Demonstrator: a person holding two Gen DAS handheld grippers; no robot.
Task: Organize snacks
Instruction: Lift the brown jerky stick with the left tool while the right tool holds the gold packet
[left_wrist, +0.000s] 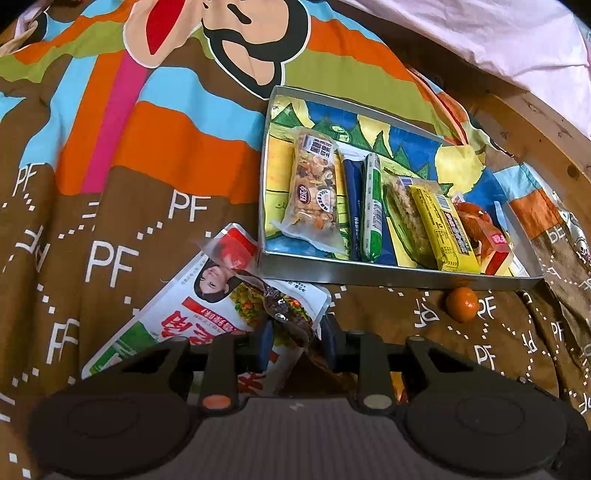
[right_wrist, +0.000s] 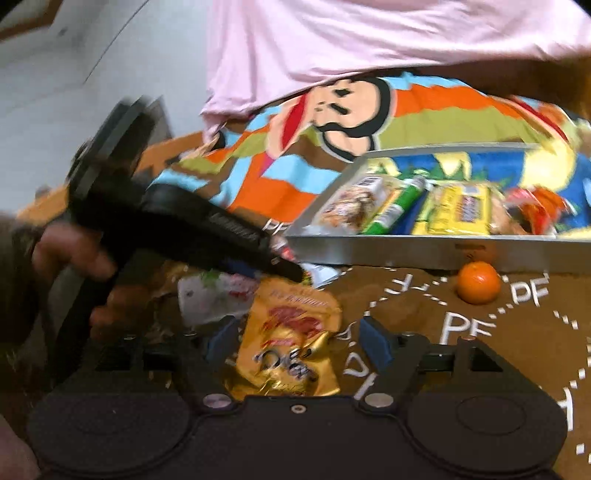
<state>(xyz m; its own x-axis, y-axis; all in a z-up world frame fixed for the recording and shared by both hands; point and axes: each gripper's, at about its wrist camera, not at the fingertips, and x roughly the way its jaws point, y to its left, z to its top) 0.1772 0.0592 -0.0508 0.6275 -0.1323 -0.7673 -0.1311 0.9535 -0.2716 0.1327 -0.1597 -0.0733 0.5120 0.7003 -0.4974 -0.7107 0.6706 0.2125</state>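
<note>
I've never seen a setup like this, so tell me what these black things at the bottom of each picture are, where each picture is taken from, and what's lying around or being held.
Each picture comes from a camera mounted on a hand-held gripper, looking forward along its two fingers. No robot is involved; a person holds one gripper in each hand.

In the left wrist view, the left gripper is closed on a small dark snack packet, above a large white snack bag. In the right wrist view, the right gripper is open around a gold packet, not gripping it.

Everything lies on a colourful cartoon cloth. A metal tray already holds a row of snacks, and a small orange sits just outside it.
</note>
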